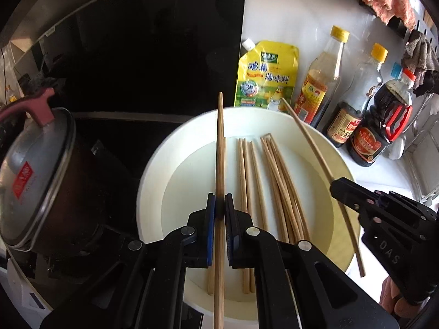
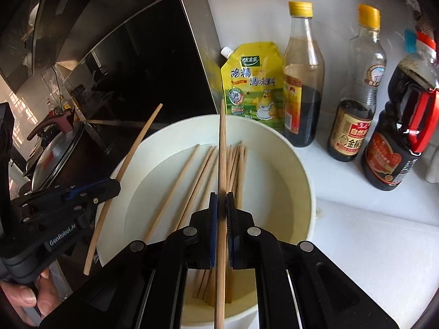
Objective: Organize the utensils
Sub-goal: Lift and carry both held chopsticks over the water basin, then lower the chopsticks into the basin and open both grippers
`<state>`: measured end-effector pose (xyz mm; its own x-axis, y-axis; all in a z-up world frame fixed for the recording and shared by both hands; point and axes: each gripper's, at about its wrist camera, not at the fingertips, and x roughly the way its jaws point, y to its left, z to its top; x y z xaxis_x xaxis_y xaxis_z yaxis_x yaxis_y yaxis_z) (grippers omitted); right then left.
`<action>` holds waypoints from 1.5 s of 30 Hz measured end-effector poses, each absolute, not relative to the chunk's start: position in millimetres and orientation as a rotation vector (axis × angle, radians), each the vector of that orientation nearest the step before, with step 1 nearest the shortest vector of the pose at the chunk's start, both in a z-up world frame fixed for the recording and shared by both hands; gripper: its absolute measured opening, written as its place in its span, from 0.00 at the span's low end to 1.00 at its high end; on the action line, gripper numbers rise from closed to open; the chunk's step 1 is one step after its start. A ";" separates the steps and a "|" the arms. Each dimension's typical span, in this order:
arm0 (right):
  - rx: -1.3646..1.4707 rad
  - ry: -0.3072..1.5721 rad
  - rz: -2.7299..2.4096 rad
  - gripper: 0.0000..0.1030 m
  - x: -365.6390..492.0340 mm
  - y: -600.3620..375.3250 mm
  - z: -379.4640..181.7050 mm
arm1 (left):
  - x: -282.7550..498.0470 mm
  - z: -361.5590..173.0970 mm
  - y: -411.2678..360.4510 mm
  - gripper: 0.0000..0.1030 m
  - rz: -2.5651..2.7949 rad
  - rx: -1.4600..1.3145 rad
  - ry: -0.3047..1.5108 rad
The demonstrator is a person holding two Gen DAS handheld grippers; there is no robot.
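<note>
White table point(image 2: 370, 246) by black glass hob point(image 1: 153, 54), sauce bottles point(image 2: 354, 87) at back edge, round cream basin point(image 1: 153, 170) of wooden chopsticks point(image 1: 277, 181), left tongs point(image 1: 220, 203) and right tongs point(image 2: 221, 200) each clamped on one chopstick.

Both wrist cams look steeply down, close over the white bowl point(image 1: 148, 181) of chopsticks point(image 2: 189, 181); shared: bowl, sauce bottles point(image 2: 301, 82), and each sees the other's gripper.

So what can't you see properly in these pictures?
- Left wrist view: the lower ends of the chopsticks in the bowl are hidden behind the left gripper.
- Right wrist view: the held chopstick runs off the bottom edge.
- Left wrist view: the pot is cut off by the left edge.
</note>
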<state>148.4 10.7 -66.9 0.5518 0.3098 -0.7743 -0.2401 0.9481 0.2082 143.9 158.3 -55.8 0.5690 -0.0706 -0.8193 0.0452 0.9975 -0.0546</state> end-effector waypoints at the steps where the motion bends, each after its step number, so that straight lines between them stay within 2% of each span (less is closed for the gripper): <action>1: 0.077 0.945 0.322 0.06 151.4 15.0 -71.2 | 147.6 -60.2 158.7 0.08 -0.075 -0.034 0.973; 9: 0.085 1.027 0.285 0.06 165.6 24.3 -99.8 | 160.6 -83.9 157.1 0.08 -0.103 -0.033 1.017; 16: 0.103 1.034 0.256 0.06 165.9 17.4 -103.4 | 162.4 -89.3 160.7 0.09 -0.083 -0.032 1.041; 19: 0.099 1.016 0.246 0.09 162.5 14.0 -98.4 | 158.9 -85.1 163.7 0.30 -0.063 -0.038 1.037; 20: 0.098 1.011 0.243 0.10 161.5 12.7 -96.4 | 157.4 -83.2 164.9 0.41 -0.056 -0.041 1.033; 21: 0.100 1.005 0.240 0.11 160.1 11.2 -94.1 | 156.0 -81.4 165.9 0.57 -0.049 -0.045 1.029; 23: 0.103 0.992 0.234 0.18 155.9 7.3 -89.4 | 150.9 -75.0 168.9 0.71 -0.034 -0.057 1.007; 40: 0.077 0.946 0.215 0.36 107.4 -16.9 -54.4 | 113.5 -33.7 153.1 0.81 -0.025 -0.067 0.969; 45: 0.063 0.931 0.209 0.38 94.3 -21.4 -44.4 | 101.5 -24.0 148.2 0.82 -0.010 -0.071 0.955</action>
